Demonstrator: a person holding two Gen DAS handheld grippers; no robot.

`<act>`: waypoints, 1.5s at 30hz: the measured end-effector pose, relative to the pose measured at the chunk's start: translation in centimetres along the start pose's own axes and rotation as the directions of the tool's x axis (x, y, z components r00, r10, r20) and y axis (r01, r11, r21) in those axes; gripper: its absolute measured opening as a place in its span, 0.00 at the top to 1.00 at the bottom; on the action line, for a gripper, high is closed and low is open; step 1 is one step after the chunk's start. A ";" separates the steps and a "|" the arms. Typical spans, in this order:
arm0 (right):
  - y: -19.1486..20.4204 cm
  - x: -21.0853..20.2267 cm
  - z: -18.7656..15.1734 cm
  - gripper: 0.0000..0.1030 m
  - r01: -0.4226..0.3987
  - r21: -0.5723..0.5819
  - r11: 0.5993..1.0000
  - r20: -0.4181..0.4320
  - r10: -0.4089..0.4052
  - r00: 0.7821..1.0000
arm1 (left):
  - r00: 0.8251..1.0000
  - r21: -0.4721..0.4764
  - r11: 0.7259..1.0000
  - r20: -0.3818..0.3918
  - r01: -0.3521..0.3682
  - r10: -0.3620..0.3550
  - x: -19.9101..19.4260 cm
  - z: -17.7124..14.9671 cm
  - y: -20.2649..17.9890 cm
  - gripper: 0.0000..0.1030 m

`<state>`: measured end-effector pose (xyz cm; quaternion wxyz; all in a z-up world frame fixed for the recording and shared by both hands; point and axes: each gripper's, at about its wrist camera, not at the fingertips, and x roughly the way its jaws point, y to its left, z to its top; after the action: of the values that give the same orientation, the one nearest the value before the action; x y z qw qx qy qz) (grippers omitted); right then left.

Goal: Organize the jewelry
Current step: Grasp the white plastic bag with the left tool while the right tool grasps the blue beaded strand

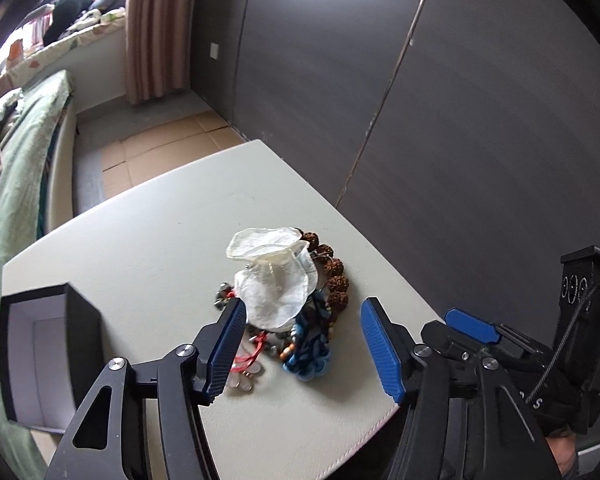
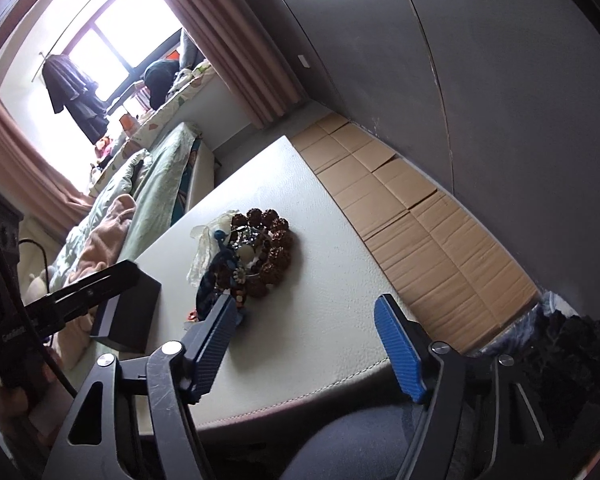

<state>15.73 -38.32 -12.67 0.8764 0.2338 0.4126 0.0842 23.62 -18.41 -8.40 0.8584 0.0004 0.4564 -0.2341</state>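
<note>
My left gripper [image 1: 304,344] and right gripper [image 2: 304,344] gape empty; the pouch [image 1: 274,280] mouth points away, half hiding the tangled jewelry [image 1: 300,344].

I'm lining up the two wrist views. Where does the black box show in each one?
Left wrist view: the black box sits at the lower left, open side toward the camera, left of the jewelry pile.
Right wrist view: the black box is left of centre, at the table's left edge.
Shared landmark: the brown bead bracelet in the pile.
</note>
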 end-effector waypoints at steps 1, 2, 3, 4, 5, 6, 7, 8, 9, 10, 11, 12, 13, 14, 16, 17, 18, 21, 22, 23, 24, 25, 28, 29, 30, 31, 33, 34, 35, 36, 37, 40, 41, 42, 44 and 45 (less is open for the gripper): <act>-0.1 0.3 0.0 0.33 0.001 0.001 1.000 -0.003 -0.001 1.000 | 1.000 0.006 1.000 -0.008 -0.001 0.001 0.7 0.1 -0.2 0.49; -0.2 0.5 -0.1 0.33 0.003 0.001 1.000 -0.006 -0.003 1.000 | 1.000 0.010 1.000 -0.014 -0.004 0.004 1.2 0.2 -0.3 0.50; -0.3 0.7 -0.1 0.33 0.003 0.004 1.000 -0.010 -0.003 1.000 | 1.000 0.011 1.000 -0.022 -0.009 0.009 1.9 0.3 -0.4 0.52; -0.5 0.8 -0.1 0.34 0.001 0.012 1.000 -0.014 -0.001 1.000 | 1.000 0.009 1.000 -0.025 -0.012 0.012 2.4 0.4 -0.4 0.54; -0.7 0.8 -0.1 0.34 0.000 0.020 1.000 -0.016 0.001 1.000 | 0.999 0.007 1.000 -0.028 -0.015 0.015 2.8 0.5 -0.4 0.55; -0.8 0.8 0.0 0.34 -0.001 0.024 1.000 -0.015 0.001 1.000 | 0.999 0.000 1.000 -0.034 -0.022 0.022 3.3 0.5 -0.4 0.60; -0.9 0.7 0.0 0.34 0.001 0.028 1.000 -0.010 0.000 1.000 | 0.999 -0.007 1.000 -0.036 -0.022 0.021 3.6 0.6 -0.3 0.67; -1.1 0.7 0.0 0.34 0.000 0.032 0.999 -0.008 0.001 1.000 | 0.999 -0.012 1.000 -0.035 -0.015 0.014 3.9 0.6 -0.1 0.72; -1.2 0.8 0.0 0.34 0.000 0.040 0.999 -0.010 0.001 1.000 | 0.999 -0.014 1.000 -0.037 -0.010 0.009 4.1 0.6 0.0 0.86; -1.2 0.9 0.0 0.34 0.002 0.045 0.999 -0.014 -0.002 1.000 | 0.999 -0.016 1.000 -0.044 -0.011 0.010 4.1 0.4 0.2 0.98; -1.2 1.0 0.1 0.34 0.007 0.047 0.999 -0.018 -0.006 1.000 | 0.999 -0.027 1.000 -0.045 -0.009 0.008 3.9 0.3 0.5 0.99; -1.0 1.1 0.1 0.34 0.012 0.047 0.999 -0.020 -0.011 1.000 | 0.999 -0.040 0.999 -0.033 0.006 -0.007 3.4 0.2 0.8 0.99; -0.7 1.2 0.2 0.34 0.015 0.043 0.999 -0.021 -0.014 1.000 | 1.000 -0.045 0.999 -0.013 0.015 -0.015 2.8 0.1 1.0 0.99; -0.4 1.2 0.3 0.34 0.013 0.038 0.999 -0.020 -0.012 1.000 | 1.000 -0.040 0.999 0.014 0.010 -0.009 1.9 0.0 1.1 0.99; 0.3 1.3 0.6 0.34 0.002 0.028 1.000 -0.019 -0.001 1.000 | 0.999 -0.045 0.999 0.041 0.019 -0.017 0.6 0.1 1.4 1.00; 0.7 1.4 0.7 0.35 -0.006 0.024 1.000 -0.019 0.006 1.000 | 0.998 -0.055 0.998 0.050 0.033 -0.031 0.0 0.1 1.6 1.00; 1.2 1.5 0.9 0.35 -0.011 0.019 1.000 -0.020 0.011 1.000 | 0.997 -0.065 0.997 0.059 0.043 -0.040 -0.6 0.1 1.8 1.00; 2.6 2.0 1.2 0.36 -0.028 0.007 1.000 -0.029 0.028 0.999 | 0.995 -0.076 0.995 0.091 0.058 -0.051 -2.1 0.3 2.5 1.00; 3.0 2.1 1.3 0.36 -0.036 0.003 0.999 -0.031 0.036 0.999 | 0.993 -0.082 0.995 0.101 0.062 -0.053 -2.4 0.4 2.7 1.00; 3.6 2.3 1.4 0.36 -0.044 -0.003 0.999 -0.036 0.044 0.998 | 0.993 -0.091 0.994 0.108 0.067 -0.057 -2.9 0.5 3.0 1.00; 4.2 2.4 1.5 0.36 -0.052 -0.009 0.999 -0.044 0.052 0.998 | 0.992 -0.101 0.992 0.113 0.073 -0.061 -3.3 0.6 3.4 1.00; 4.8 2.7 1.6 0.36 -0.059 -0.013 0.998 -0.056 0.058 0.997 | 0.991 -0.109 0.991 0.120 0.077 -0.064 -3.7 0.6 3.7 1.00; 6.1 3.7 1.7 0.36 -0.073 -0.009 0.997 -0.088 0.072 0.994 | 0.988 -0.116 0.990 0.146 0.076 -0.058 -4.4 1.0 4.7 1.00; 6.5 4.1 1.6 0.36 -0.071 -0.006 0.997 -0.101 0.070 0.992 | 0.986 -0.122 0.990 0.157 0.076 -0.056 -4.9 1.0 5.0 1.00; 6.8 4.5 1.5 0.36 -0.072 -0.002 0.997 -0.111 0.071 0.991 | 0.985 -0.129 0.988 0.163 0.080 -0.058 -5.4 1.0 5.3 1.00; 7.1 4.9 1.3 0.36 -0.075 -0.001 0.997 -0.121 0.074 0.990 | 0.984 -0.136 0.987 0.170 0.083 -0.060 -5.7 1.0 5.6 1.00; 7.8 5.9 1.1 0.36 -0.070 0.000 0.998 -0.146 0.070 0.987 | 0.981 -0.142 0.987 0.187 0.080 -0.053 -6.7 1.0 6.3 1.00; 8.0 6.3 1.0 0.36 -0.059 0.000 0.998 -0.157 0.059 0.986 | 0.979 -0.143 0.987 0.197 0.078 -0.049 -7.2 0.8 6.6 1.00; 8.2 6.8 0.9 0.36 -0.049 0.003 0.999 -0.168 0.048 0.985 | 0.978 -0.147 0.986 0.204 0.078 -0.047 -7.7 0.7 7.0 1.00; 8.4 7.1 0.8 0.36 -0.043 0.005 0.999 -0.175 0.044 0.984 | 0.976 -0.156 0.984 0.211 0.081 -0.047 -8.2 0.6 7.5 1.00; 8.6 7.6 0.8 0.36 -0.040 0.003 0.999 -0.182 0.040 0.982 | 0.975 -0.166 0.983 0.217 0.085 -0.048 -8.6 0.5 7.9 1.00; 9.1 8.7 0.7 0.47 0.002 -0.023 1.000 -0.192 -0.006 0.981 | 0.972 -0.194 0.978 0.234 0.077 -0.030 -10.0 0.2 9.8 0.99; 9.1 9.0 0.7 0.73 0.015 -0.023 1.000 -0.199 -0.019 0.980 | 0.971 -0.202 0.977 0.240 0.068 -0.018 -10.4 0.0 10.5 0.99; 9.1 9.2 0.7 0.88 0.021 -0.018 1.000 -0.208 -0.024 0.978 | 0.970 -0.214 0.975 0.245 0.058 -0.004 -10.9 -0.2 11.2 0.99; 8.6 9.2 0.7 0.90 -0.014 0.018 1.000 -0.213 0.018 0.977 | 0.968 -0.242 0.969 0.252 0.045 0.018 -11.6 -0.5 12.6 0.99; 8.5 8.8 0.7 0.90 -0.025 0.023 0.999 -0.203 0.029 0.979 | 0.967 -0.258 0.965 0.254 0.041 0.027 -11.9 -0.7 13.4 1.00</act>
<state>22.38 -28.17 -14.23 0.8261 0.2383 0.4974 0.1153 22.81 -1.58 -2.36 0.9017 -0.1448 0.3688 -0.1731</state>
